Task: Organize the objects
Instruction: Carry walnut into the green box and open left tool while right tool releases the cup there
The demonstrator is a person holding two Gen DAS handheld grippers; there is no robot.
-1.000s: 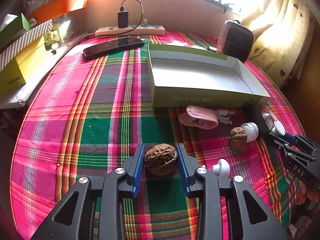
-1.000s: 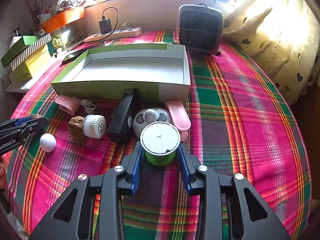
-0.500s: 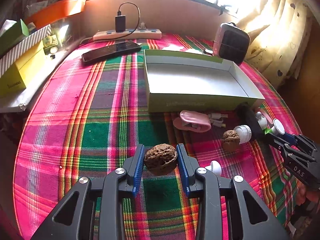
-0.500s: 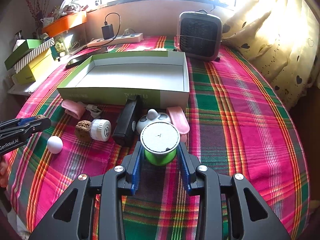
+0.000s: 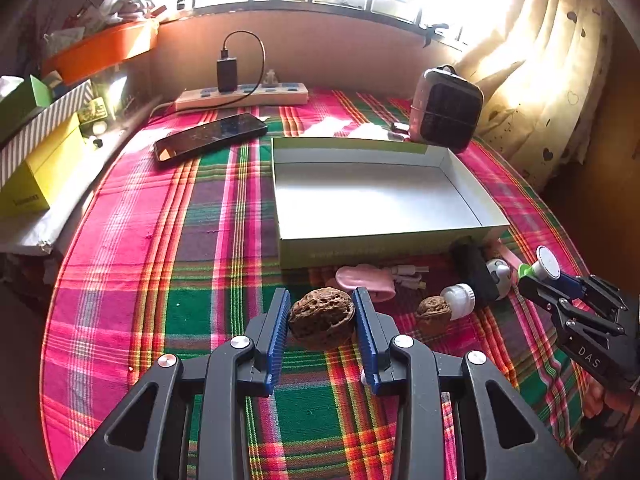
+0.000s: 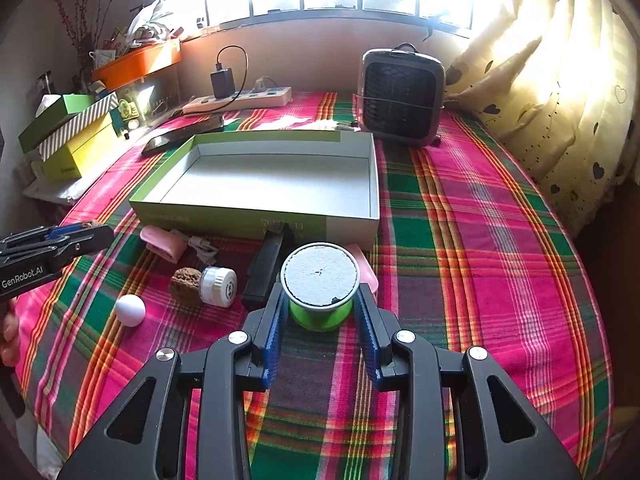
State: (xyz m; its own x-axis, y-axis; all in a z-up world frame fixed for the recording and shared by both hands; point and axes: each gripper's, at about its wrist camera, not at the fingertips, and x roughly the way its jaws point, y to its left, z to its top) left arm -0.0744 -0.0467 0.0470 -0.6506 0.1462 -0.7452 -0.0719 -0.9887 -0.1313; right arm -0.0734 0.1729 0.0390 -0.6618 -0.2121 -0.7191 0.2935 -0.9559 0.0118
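My left gripper is shut on a brown walnut and holds it above the plaid cloth, short of the box. My right gripper is shut on a green pot with a white lid, also lifted; it also shows at the right of the left wrist view. The open green box with a white inside stands empty ahead of both; it also shows in the left wrist view. In front of it lie a second walnut, a white cap, a white ball, a black bar and a pink case.
A phone and a power strip lie beyond the box at the left. A small heater stands behind the box at the right. Stacked boxes line the left side. A curtain hangs at the right.
Both grippers have risen and drawn back from the table with their objects still held; the box and loose items look farther below.
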